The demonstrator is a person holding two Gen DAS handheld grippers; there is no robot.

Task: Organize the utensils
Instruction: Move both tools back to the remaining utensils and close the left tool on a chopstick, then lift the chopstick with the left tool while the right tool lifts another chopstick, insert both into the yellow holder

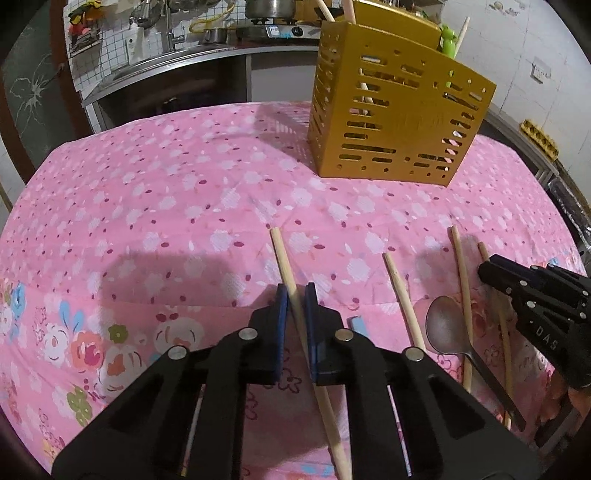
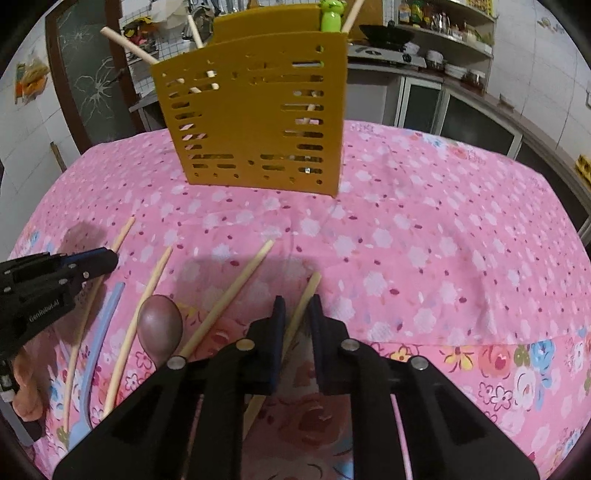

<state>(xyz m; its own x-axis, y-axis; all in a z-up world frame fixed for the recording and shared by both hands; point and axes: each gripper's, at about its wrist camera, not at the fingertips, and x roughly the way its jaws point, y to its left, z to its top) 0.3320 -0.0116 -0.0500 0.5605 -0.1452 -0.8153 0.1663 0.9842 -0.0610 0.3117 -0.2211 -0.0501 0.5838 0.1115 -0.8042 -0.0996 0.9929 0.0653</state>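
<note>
On the pink floral tablecloth [image 1: 177, 192] lie several wooden chopsticks and a metal spoon [image 1: 445, 325]. My left gripper [image 1: 295, 291] is shut on one chopstick [image 1: 282, 254], which runs between its blue pads. In the right wrist view my right gripper [image 2: 297, 301] is shut on another chopstick [image 2: 308, 291]. Each gripper shows in the other's view: the right gripper [image 1: 487, 267] at the right, the left gripper [image 2: 109, 258] at the left. A yellow slotted utensil holder [image 1: 399, 122] stands upright at the far side with chopsticks in it.
Two loose chopsticks [image 2: 236, 288] [image 2: 147, 291], the spoon [image 2: 160, 328] and a light-blue handle [image 2: 105, 325] lie between the grippers. A green item [image 2: 332, 14] pokes from the holder. Behind the table are a sink counter [image 1: 166, 62] and a stove [image 2: 388, 55].
</note>
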